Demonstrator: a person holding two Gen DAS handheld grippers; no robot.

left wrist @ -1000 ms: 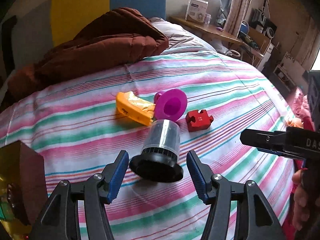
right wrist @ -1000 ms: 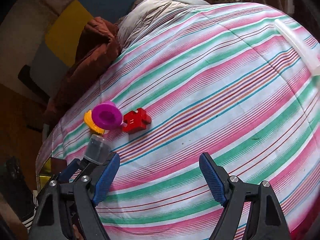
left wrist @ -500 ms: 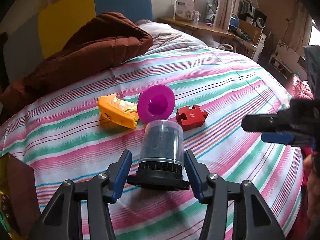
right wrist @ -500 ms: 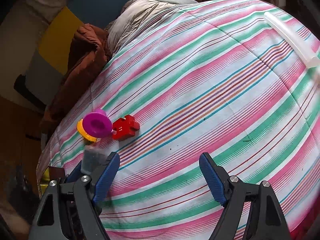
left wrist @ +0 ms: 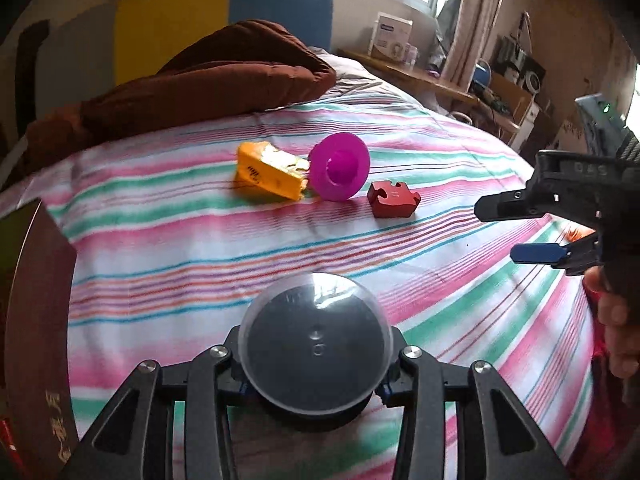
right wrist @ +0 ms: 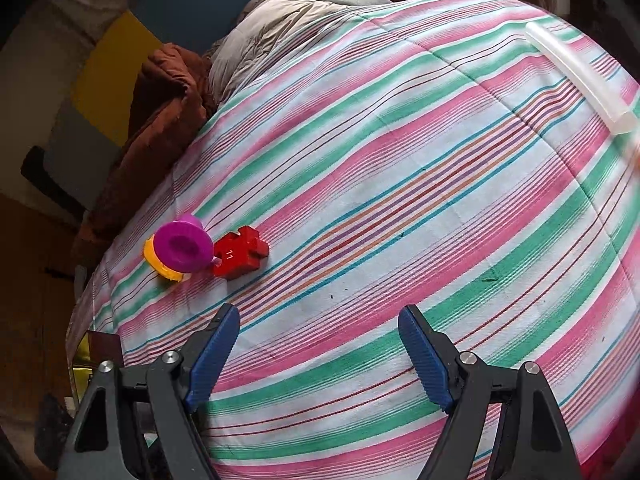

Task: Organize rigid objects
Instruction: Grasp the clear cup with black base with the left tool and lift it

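Observation:
A black canister with a clear domed cap (left wrist: 316, 340) stands between the fingers of my left gripper (left wrist: 314, 388). The jaws are closing, and both fingers hug its sides with no gap showing. Farther out on the striped bedspread lie an orange block (left wrist: 270, 176), a purple flanged cup (left wrist: 339, 172) on its side and a red puzzle piece (left wrist: 394, 200). The right wrist view shows the purple cup (right wrist: 182, 248) and the red piece (right wrist: 240, 252) at its left. My right gripper (right wrist: 320, 344) hovers open over bare bedspread and holds nothing; it shows at the right edge (left wrist: 498, 230).
A brown box (left wrist: 36, 320) stands at the bed's left edge. A brown blanket (left wrist: 200, 80) is heaped at the head of the bed. A clear tube (right wrist: 580, 76) lies at the far right. A hand (left wrist: 616, 320) grips the right tool. Shelves and a desk line the wall.
My left gripper moved forward and down over the canister, and its jaws narrowed from wide apart to hugging the canister's sides. The right gripper stayed put and open.

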